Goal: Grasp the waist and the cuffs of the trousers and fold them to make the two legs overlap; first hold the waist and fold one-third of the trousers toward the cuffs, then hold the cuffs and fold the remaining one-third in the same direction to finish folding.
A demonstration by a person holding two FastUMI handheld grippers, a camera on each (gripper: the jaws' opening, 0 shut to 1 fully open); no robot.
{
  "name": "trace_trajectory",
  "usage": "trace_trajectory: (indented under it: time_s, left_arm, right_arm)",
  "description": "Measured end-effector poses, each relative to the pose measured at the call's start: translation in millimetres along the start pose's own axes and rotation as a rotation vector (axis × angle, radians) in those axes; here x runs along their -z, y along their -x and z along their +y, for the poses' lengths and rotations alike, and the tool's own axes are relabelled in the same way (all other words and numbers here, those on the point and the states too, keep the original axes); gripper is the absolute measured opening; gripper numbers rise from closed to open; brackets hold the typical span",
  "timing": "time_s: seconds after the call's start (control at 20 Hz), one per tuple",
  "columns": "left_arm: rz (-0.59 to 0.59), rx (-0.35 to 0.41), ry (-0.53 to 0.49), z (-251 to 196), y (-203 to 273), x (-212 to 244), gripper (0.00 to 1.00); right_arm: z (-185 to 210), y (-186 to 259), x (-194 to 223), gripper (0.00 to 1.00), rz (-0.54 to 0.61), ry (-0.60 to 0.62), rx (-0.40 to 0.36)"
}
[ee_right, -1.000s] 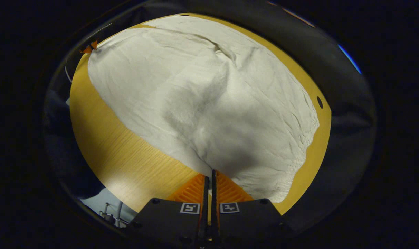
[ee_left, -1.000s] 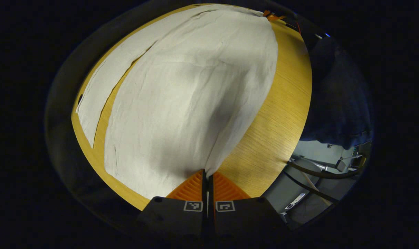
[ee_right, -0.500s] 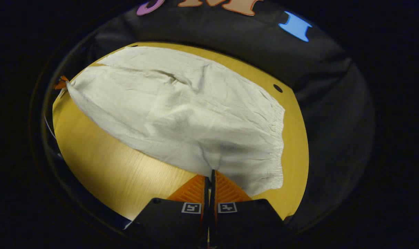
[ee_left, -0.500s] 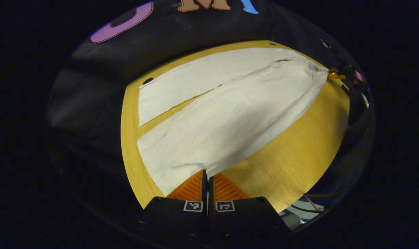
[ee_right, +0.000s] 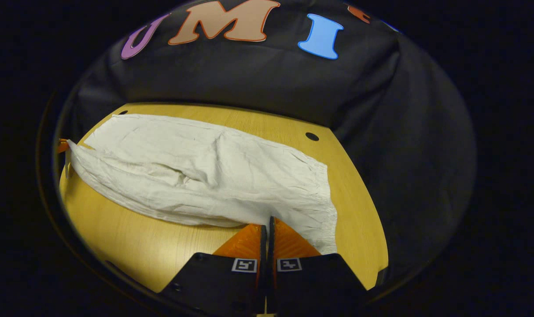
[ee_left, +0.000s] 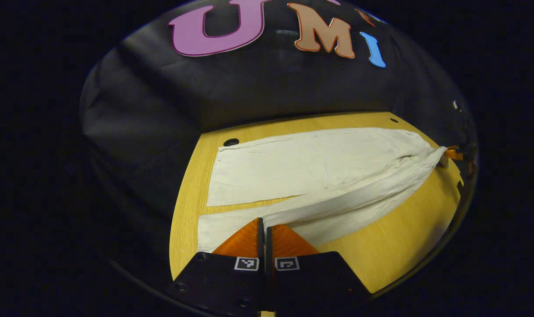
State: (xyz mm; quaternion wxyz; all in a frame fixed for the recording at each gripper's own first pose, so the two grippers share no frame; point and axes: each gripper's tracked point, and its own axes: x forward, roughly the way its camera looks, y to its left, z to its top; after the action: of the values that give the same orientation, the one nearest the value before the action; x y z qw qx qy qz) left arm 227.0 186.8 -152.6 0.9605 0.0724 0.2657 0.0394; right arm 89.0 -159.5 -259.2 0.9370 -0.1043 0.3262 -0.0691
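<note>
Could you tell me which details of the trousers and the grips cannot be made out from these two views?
- Left gripper view: the left gripper hides the pinched cuff edge of the trousers.
- Right gripper view: the right gripper covers the waist hem it pinches.
- Both views: the table beneath the cloth.

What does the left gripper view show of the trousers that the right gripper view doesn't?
Left gripper view: the cuffs, with a strip of table between the two legs. Right gripper view: the gathered waistband. Both: the trousers on the table, held along the near edge, with the left gripper shut near the cuff end and the right gripper shut near the waist.
</note>
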Motion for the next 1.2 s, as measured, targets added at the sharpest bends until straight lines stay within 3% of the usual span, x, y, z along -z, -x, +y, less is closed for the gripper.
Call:
trace_trajectory:
  time_s: [0.05, 0.15, 0.2, 0.25, 0.3, 0.65, 0.95, 1.1, 1.2]
  left_arm:
    - [-0.017, -0.009, 0.016, 2.1, -15.0, -25.5, 0.00]
    - [-0.058, -0.027, 0.040, 14.7, -6.7, -0.8, 0.00]
    - [-0.076, -0.045, 0.036, -12.3, 34.6, -43.4, 0.00]
    - [-0.088, -0.066, 0.029, 7.1, -26.7, -65.4, 0.00]
    - [-0.100, -0.084, 0.027, 14.5, -48.8, -80.7, 0.00]
    - [-0.161, -0.151, 0.039, 13.4, -120.5, -133.5, 0.00]
    - [-0.132, -0.180, 0.078, 17.8, -179.6, -133.1, 0.00]
    - [-0.118, -0.195, 0.061, 20.5, -193.0, -125.7, 0.00]
    - [-0.114, -0.203, 0.078, 20.5, -200.6, -121.1, 0.00]
  right_arm:
    - [-1.2, -2.8, -11.1, 0.02, -0.019, -0.020, 0.006]
    - [-5.5, -15.3, -35.7, 0.02, -0.073, -0.030, 0.020]
    - [-7.1, -23.1, -48.3, 0.02, -0.096, -0.020, 0.021]
    - [-7.3, -31.0, -62.5, 0.02, -0.118, -0.016, 0.017]
    - [-7.7, -40.3, -74.7, 0.02, -0.129, -0.020, 0.012]
    - [-11.4, -125.6, -138.2, 0.02, -0.156, -0.173, 0.041]
    - [8.9, -201.7, -128.0, 0.02, -0.074, -0.170, -0.016]
    - [15.1, -214.9, -120.5, 0.03, -0.067, -0.169, -0.040]
    - [18.5, -218.0, -118.1, 0.10, -0.057, -0.181, -0.069]
